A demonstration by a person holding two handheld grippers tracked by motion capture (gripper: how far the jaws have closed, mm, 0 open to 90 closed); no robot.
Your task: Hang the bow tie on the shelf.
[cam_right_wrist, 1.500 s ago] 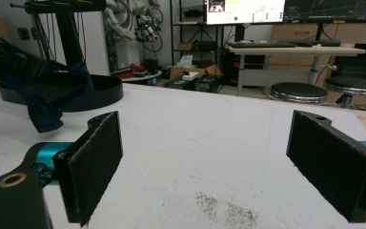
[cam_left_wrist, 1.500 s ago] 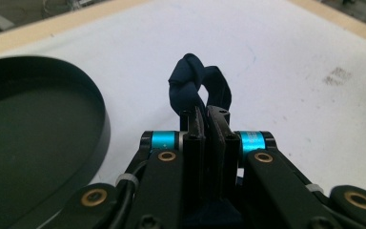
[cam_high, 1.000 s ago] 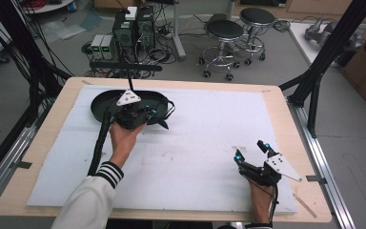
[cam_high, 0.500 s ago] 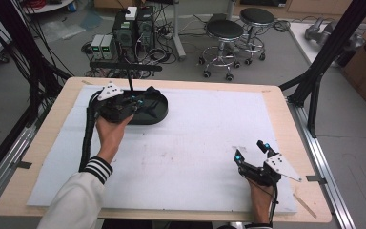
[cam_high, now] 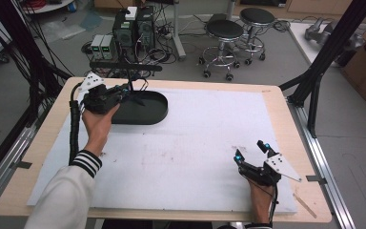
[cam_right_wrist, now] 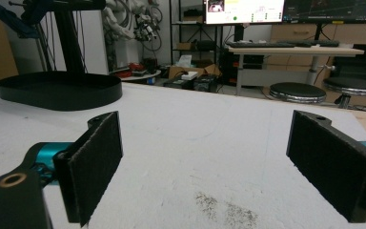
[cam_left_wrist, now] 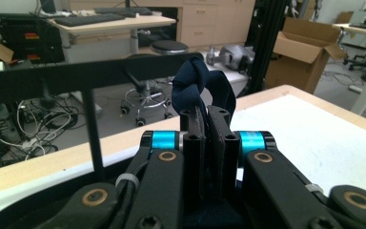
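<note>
Jaws of the left gripper [cam_left_wrist: 205, 125] pinch a dark blue fabric strap [cam_left_wrist: 201, 82] above the black oval tray [cam_high: 143, 110], probably to lift it out. Right gripper [cam_high: 252, 155] rests on the white mat [cam_high: 200, 143], jaws wide, holding nothing.

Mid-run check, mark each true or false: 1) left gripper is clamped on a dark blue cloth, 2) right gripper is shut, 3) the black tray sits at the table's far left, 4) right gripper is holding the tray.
1) True: the left gripper pinches the dark blue cloth.
2) False: the right gripper stands wide open, holding nothing.
3) True: the black tray sits at the far left.
4) False: it rests near right on the white mat, apart from the tray.
</note>
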